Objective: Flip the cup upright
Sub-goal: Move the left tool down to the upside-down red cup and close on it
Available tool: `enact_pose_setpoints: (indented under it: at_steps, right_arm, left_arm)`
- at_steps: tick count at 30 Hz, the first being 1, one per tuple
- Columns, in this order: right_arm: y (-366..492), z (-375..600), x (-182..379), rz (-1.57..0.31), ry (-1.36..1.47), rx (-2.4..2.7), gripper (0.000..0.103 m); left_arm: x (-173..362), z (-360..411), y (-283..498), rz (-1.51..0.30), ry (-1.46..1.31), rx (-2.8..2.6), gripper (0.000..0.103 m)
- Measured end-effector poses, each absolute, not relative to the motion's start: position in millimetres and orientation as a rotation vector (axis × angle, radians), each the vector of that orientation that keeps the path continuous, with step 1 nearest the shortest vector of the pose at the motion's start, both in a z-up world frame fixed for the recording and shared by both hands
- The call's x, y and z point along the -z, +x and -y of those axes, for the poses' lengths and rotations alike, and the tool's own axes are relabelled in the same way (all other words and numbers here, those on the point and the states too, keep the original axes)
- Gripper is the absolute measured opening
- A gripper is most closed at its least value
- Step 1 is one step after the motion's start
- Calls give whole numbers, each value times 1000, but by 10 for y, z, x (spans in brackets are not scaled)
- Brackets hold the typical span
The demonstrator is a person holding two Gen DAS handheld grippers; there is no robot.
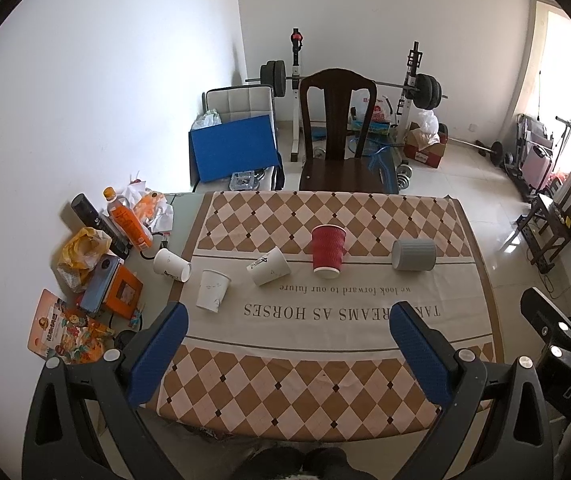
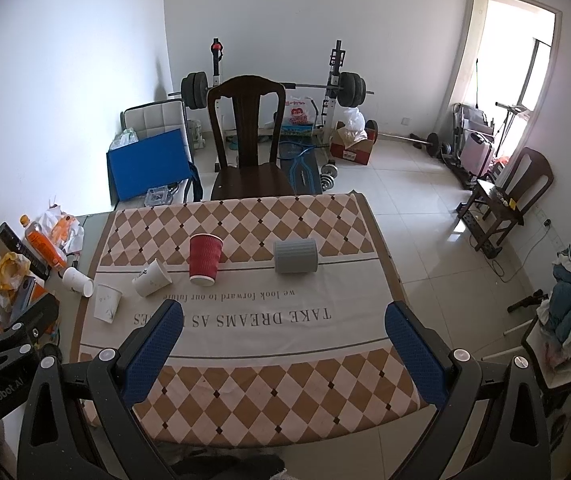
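Left gripper (image 1: 288, 316), right gripper (image 2: 284, 316): jaws wide, empty.

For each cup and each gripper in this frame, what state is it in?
red cup: upside down
grey cup: on its side
leftmost white cup: on its side
middle white cup: upside down
printed white cup: tipped over
left gripper: open, empty
right gripper: open, empty

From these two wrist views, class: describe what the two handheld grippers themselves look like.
Both match: the left gripper and the right gripper each have two blue textured pads on black plastic finger arms with triangular cut-outs and round silver screws. White lettering marks the black bodies. No cables or sleeves show.
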State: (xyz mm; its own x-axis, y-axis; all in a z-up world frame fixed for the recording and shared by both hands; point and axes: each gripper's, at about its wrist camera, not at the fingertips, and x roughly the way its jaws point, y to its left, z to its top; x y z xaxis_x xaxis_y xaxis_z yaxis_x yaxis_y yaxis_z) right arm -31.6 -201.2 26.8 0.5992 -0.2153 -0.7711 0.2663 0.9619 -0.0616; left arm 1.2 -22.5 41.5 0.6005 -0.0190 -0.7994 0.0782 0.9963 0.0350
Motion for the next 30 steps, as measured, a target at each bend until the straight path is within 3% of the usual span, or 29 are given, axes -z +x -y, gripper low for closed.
enact_pose_setpoints:
  at_steps: [12, 16, 24, 30]
  right_arm:
    - [-327, 1993, -274, -916, 93, 293, 102]
    - [-195, 1981, -189, -938, 117, 326, 102]
    - [321, 2141, 586, -1054, 120, 444, 102]
    - [792, 2484, 1563, -1212, 132, 472, 102]
  left_arm:
    - [-439, 264, 31, -933, 66, 83, 103]
    - [-168, 141, 259, -952, 82, 86, 103]
    - [555, 147, 833, -1043, 181, 68, 103]
    - [1373, 365, 1344, -1181, 251, 54, 103]
